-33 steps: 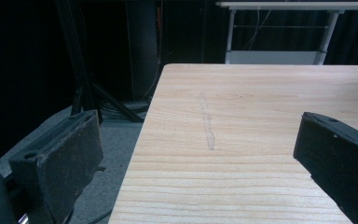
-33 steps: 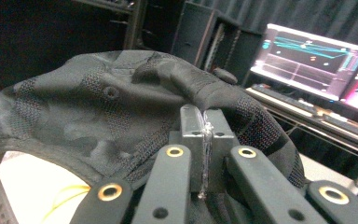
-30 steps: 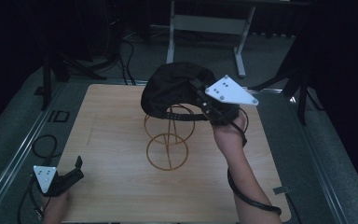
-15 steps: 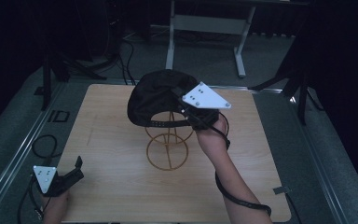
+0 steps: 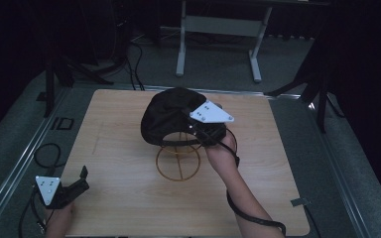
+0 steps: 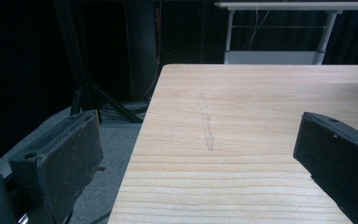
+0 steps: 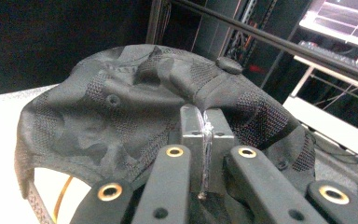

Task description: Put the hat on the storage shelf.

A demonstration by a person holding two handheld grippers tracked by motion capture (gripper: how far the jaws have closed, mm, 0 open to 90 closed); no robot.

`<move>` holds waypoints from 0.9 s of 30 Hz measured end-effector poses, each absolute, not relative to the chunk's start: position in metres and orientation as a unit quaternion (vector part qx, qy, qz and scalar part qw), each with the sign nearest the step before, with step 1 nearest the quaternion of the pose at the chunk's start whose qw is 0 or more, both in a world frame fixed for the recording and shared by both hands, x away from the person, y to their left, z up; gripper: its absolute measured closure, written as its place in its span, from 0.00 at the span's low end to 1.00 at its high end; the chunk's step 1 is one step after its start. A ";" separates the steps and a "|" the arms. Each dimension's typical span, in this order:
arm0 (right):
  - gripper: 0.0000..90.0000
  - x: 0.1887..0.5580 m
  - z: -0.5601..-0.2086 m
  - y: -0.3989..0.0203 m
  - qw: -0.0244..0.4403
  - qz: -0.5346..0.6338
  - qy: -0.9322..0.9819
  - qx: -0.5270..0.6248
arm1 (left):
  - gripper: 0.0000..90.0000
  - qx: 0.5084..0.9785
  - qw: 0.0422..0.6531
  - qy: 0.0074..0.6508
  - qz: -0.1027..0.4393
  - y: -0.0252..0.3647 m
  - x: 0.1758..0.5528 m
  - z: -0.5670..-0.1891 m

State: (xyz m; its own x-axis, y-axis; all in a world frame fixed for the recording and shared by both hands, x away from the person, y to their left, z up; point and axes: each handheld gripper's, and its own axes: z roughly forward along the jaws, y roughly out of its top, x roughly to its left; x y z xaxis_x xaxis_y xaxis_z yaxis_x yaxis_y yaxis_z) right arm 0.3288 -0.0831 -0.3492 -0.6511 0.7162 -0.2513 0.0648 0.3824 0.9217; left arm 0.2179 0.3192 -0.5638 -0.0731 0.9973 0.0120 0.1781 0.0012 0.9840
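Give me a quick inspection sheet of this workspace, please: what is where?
Surface: light wooden tabletop, faint scratch.
Job's things: black fabric baseball cap held over a gold wire stand.
Clutter: nothing seen.
Grippers: right gripper shut on the cap's fabric; left gripper open at the near left edge, holding nothing.
Cables: black cable around the right forearm; another beside the left gripper.
Surroundings: grey floor, white frame, dark room.

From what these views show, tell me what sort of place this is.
Probably a recording lab or studio, not a home: a lone wooden table on grey floor, dark curtained surroundings, stand legs and cables behind it, and lit monitors in the right gripper view.
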 end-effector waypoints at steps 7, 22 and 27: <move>0.99 0.329 -0.357 -0.087 0.309 0.497 0.767 0.263 | 0.02 0.526 0.432 0.560 0.473 0.319 0.218 -0.564; 0.86 0.325 -0.364 -0.095 0.282 0.510 0.761 0.284 | 0.02 0.523 0.434 0.559 0.475 0.319 0.218 -0.564; 0.81 0.325 -0.366 -0.099 0.275 0.510 0.763 0.285 | 0.02 0.525 0.432 0.560 0.474 0.319 0.218 -0.564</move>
